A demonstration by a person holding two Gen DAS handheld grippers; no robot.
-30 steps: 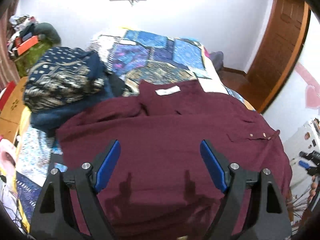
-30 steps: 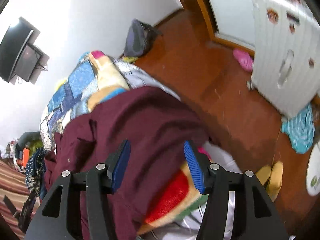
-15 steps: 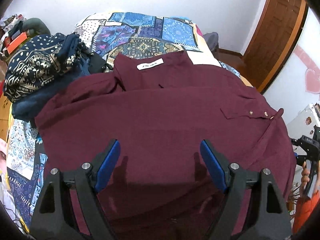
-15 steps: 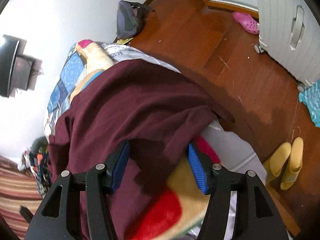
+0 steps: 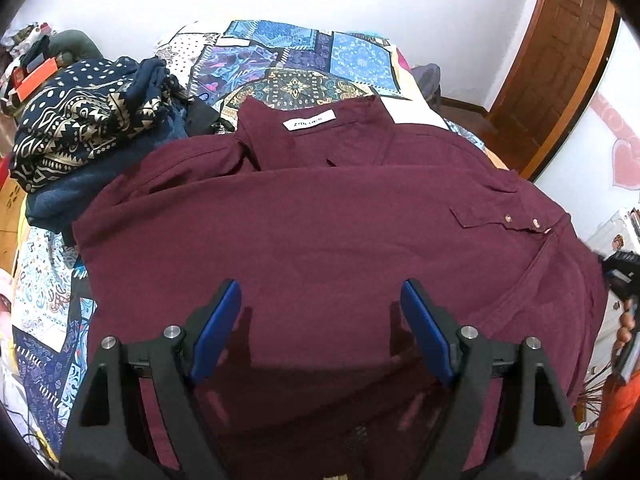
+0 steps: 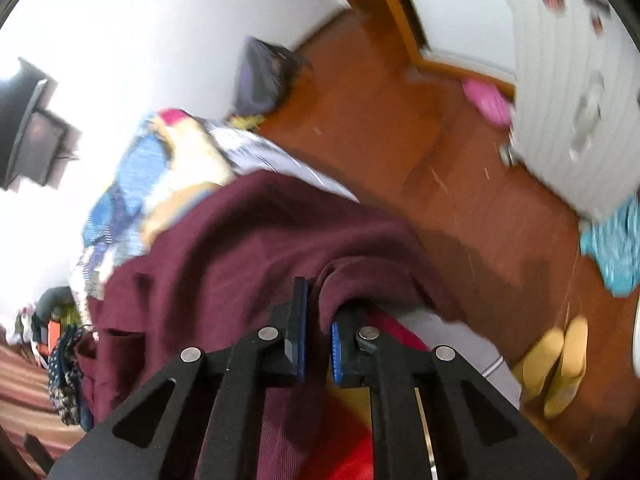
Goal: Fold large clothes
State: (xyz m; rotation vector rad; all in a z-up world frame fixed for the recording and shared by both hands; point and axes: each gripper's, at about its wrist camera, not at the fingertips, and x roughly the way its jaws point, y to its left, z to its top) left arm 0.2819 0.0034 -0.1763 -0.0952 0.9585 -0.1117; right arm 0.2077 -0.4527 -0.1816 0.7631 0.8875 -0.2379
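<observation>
- One maroon shirt (image 5: 320, 240) lies spread over the patchwork bedspread (image 5: 296, 56), collar toward the far wall, its white neck label (image 5: 308, 123) facing up and a buttoned chest pocket (image 5: 500, 220) toward the right edge of the bed.
- The left gripper (image 5: 320, 320) hangs over the lower middle of the shirt with its blue pads (image 5: 216, 332) spread wide, nothing between them.
- The right gripper (image 6: 316, 328) has its jaws drawn together on a fold of the shirt's edge (image 6: 332, 280) at the side of the bed; the cloth bunches up between the pads.
- A heap of navy patterned clothes (image 5: 88, 120) sits just beside the shirt's left shoulder, touching it.
- In the right wrist view, a dark bag (image 6: 264, 76) stands against the wall on the wooden floor (image 6: 400, 140); what it holds cannot be seen.
- A pink slipper (image 6: 486, 102) lies near a white ribbed cabinet (image 6: 572, 92), yellow shoes (image 6: 556, 364) near the bed's corner, and teal cloth (image 6: 616, 248) on the floor.
</observation>
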